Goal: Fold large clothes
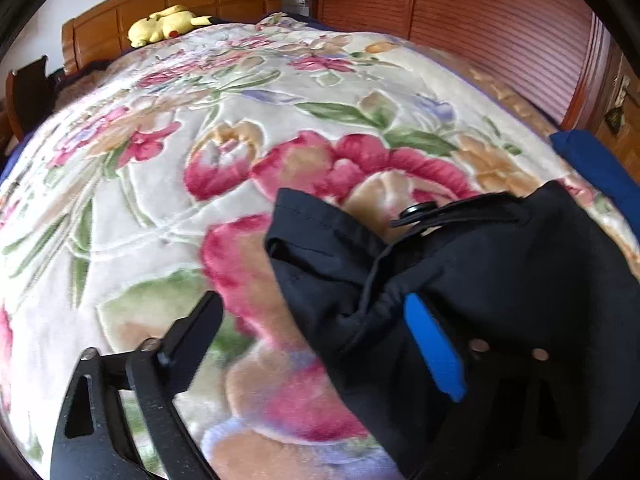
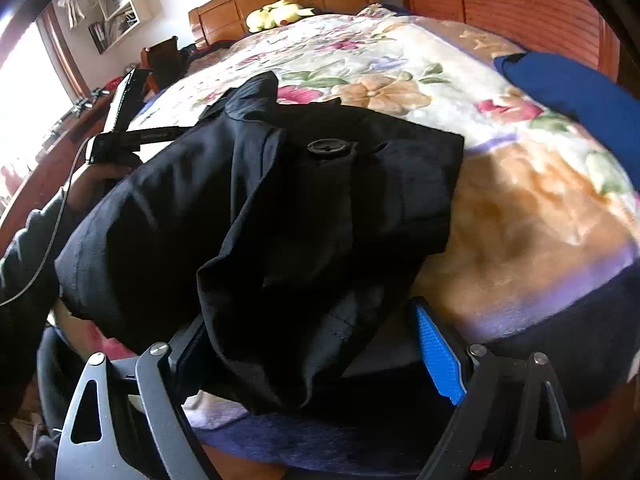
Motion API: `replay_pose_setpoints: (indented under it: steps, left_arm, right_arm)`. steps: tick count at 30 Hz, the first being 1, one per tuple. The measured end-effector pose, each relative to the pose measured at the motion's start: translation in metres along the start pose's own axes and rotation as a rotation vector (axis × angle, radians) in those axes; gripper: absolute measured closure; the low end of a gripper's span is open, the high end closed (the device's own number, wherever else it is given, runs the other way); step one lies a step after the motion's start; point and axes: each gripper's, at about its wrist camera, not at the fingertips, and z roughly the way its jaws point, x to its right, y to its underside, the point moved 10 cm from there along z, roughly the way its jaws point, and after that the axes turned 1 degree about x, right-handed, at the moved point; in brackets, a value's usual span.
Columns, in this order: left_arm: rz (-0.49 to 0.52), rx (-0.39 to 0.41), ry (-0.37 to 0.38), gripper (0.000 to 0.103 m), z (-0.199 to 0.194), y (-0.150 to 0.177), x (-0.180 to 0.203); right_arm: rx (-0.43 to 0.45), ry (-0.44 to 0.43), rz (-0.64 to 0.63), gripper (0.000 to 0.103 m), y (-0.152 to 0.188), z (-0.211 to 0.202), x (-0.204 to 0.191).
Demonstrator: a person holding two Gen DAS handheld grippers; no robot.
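A black garment [image 2: 300,200] with a large black button [image 2: 326,148] lies bunched on the near end of a floral blanket [image 2: 400,60]. My right gripper [image 2: 308,316] stands with its jaws wide, and a loose fold of the garment hangs between them; the blue pad [image 2: 438,352] is clear of the cloth. In the left wrist view the black garment [image 1: 480,272] covers the lower right, its buttoned tab [image 1: 416,211] on top. My left gripper [image 1: 312,304] is open, with the garment's left edge draped between its fingers and partly over the blue pad [image 1: 432,348].
The blanket covers a bed with a wooden headboard [image 1: 180,4]; a yellow plush toy [image 1: 164,24] lies there. A blue cloth [image 2: 572,92] sits at the right edge. Louvred wooden doors [image 1: 480,32] stand behind. A person's hand [image 2: 96,180] and dark sleeve [image 2: 24,248] are at left.
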Motion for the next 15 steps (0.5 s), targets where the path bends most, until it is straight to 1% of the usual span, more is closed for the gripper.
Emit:
replay_pose_setpoints:
  steps: [1,3,4,5,6,7,8,9,10,11,12,13,15]
  left_arm:
    - [-0.002,0.0,0.023,0.022,0.0,-0.001,0.003]
    - [-0.01,-0.005,0.066,0.04,0.0,-0.002,0.009]
    - [-0.02,-0.009,0.086,0.042,0.0,-0.003,0.011]
    - [-0.024,-0.01,0.086,0.046,-0.001,-0.003,0.012]
    - [-0.02,-0.01,0.094,0.055,-0.002,-0.003,0.015]
    - [-0.013,-0.014,0.106,0.062,-0.002,-0.003,0.018]
    - [-0.002,-0.025,0.109,0.07,-0.004,-0.002,0.022]
    - [0.018,-0.023,0.09,0.075,-0.007,-0.002,0.023]
    - [0.036,-0.016,0.072,0.078,-0.012,-0.002,0.025]
    - [0.041,-0.008,0.06,0.085,-0.019,-0.004,0.026]
    - [0.044,-0.003,0.05,0.098,-0.024,-0.005,0.025]
    - [0.052,0.007,0.023,0.102,-0.03,-0.008,0.023]
    - [0.054,0.052,0.029,0.103,-0.048,-0.017,0.024]
  right_arm:
    - [-0.002,-0.019,0.007,0.02,-0.001,0.001,-0.002]
    - [-0.001,-0.042,-0.003,0.029,-0.003,0.004,-0.006]
    - [0.0,-0.061,-0.003,0.033,-0.003,0.005,-0.008]
    - [-0.006,-0.1,0.004,0.046,-0.003,0.007,-0.011]
    - [-0.017,-0.153,0.019,0.052,-0.002,0.01,-0.015]
    - [-0.02,-0.183,0.028,0.054,-0.002,0.013,-0.017]
    - [-0.02,-0.215,0.03,0.063,-0.002,0.015,-0.019]
    - [-0.018,-0.239,0.028,0.067,-0.002,0.016,-0.02]
    - [-0.012,-0.245,0.02,0.07,-0.003,0.016,-0.019]
    - [-0.002,-0.251,0.011,0.075,-0.004,0.015,-0.02]
    - [0.008,-0.256,0.004,0.08,-0.005,0.014,-0.019]
    - [0.02,-0.258,-0.002,0.081,-0.006,0.011,-0.019]
    - [0.059,-0.254,-0.018,0.086,-0.01,0.006,-0.016]
